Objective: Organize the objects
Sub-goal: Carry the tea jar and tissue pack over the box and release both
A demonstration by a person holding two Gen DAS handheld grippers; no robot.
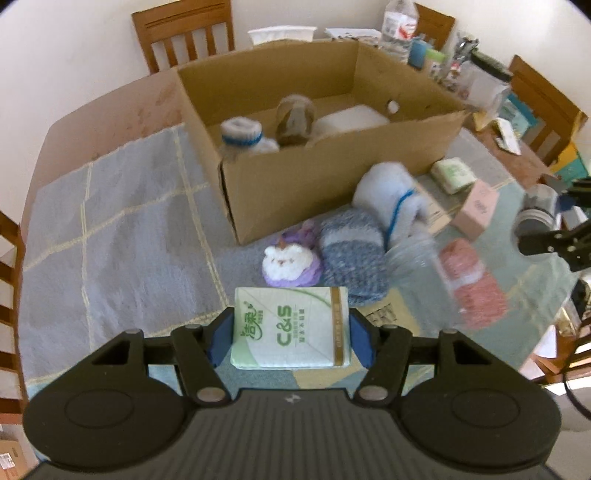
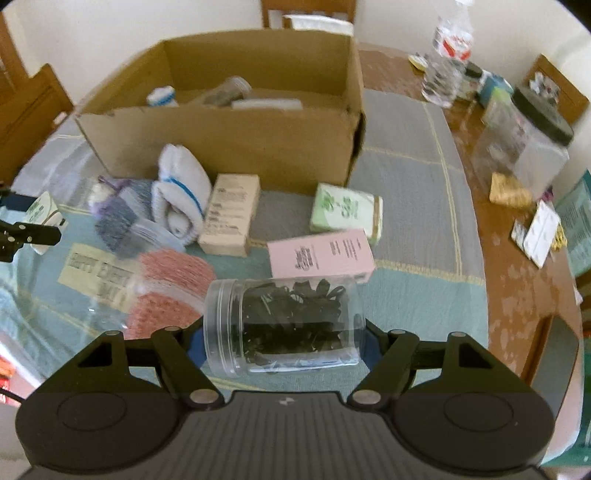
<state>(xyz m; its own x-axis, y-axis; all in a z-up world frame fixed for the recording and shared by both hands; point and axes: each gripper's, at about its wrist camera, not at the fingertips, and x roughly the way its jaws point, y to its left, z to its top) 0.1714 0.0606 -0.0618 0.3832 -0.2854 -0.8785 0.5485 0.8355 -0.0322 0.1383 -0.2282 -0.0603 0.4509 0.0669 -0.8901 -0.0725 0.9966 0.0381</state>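
Note:
My left gripper [image 1: 290, 338] is shut on a green-and-white tissue pack [image 1: 291, 326], held above the mat in front of the open cardboard box [image 1: 325, 177]. My right gripper [image 2: 282, 343] is shut on a clear plastic jar of black bits [image 2: 284, 325], lying sideways between the fingers. The box [image 2: 221, 144] holds rolled socks and a white pad. On the mat lie a white towel roll [image 2: 181, 192], a second tissue pack [image 2: 345, 212], a pink box [image 2: 321, 256], a beige box [image 2: 231, 214], a pink knit [image 2: 173, 291] and a purple plush [image 1: 290, 264].
A blue knit roll [image 1: 351, 254] lies beside the plush. A water bottle [image 2: 448, 55], a black-lidded clear container [image 2: 524, 140] and small clutter stand on the wooden table at the right. Wooden chairs [image 1: 184, 33] ring the table. A grey placemat [image 1: 118, 229] lies left of the box.

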